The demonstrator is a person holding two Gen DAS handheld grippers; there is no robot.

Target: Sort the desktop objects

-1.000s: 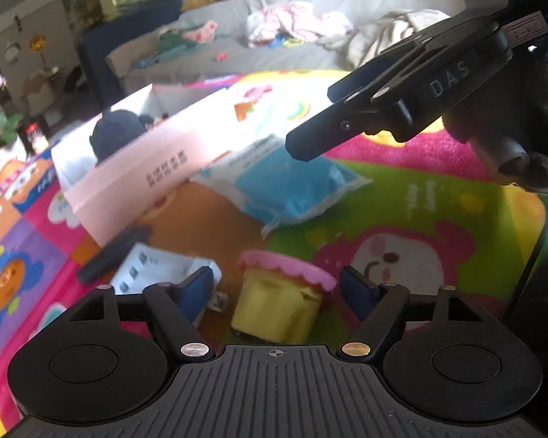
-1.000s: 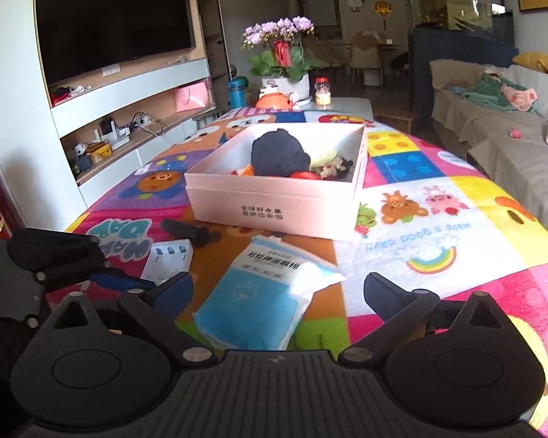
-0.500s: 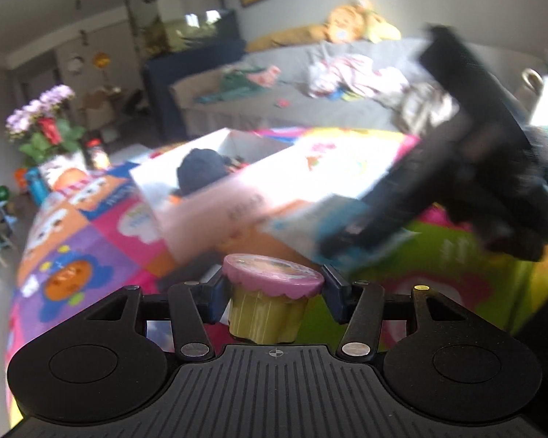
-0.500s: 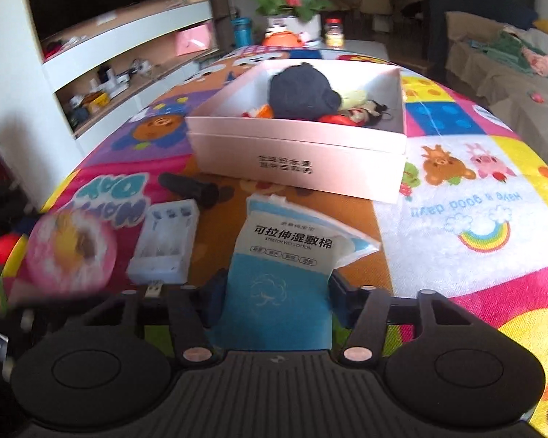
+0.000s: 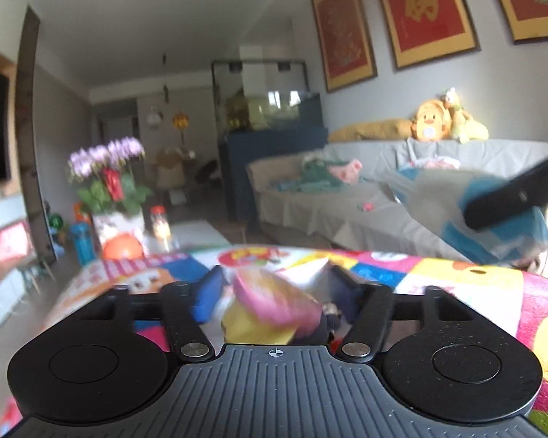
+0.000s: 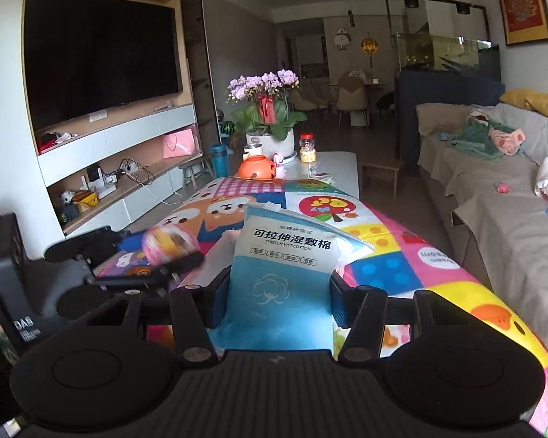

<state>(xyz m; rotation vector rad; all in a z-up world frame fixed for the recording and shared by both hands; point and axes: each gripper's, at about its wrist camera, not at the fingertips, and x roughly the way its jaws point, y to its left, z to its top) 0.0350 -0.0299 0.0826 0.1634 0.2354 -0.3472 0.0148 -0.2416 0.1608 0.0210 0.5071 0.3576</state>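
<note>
A dark television (image 6: pixel 98 62) is mounted in a wall recess at left. Below it, shelving (image 6: pixel 120 168) holds cables and small items. A potted plant with pink-purple flowers (image 6: pixel 265 109) stands on a low white table (image 6: pixel 341 168). A grey-covered sofa (image 6: pixel 493 182) at right carries scattered clothing. Red framed pictures (image 5: pixel 423 7) hang above a yellow plush toy (image 5: pixel 429 122).

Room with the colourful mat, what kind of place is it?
Most likely a living room in someone's home: there is a big television on the wall, a long grey sofa with cushions, and a pot of pink flowers on a low table.
</note>
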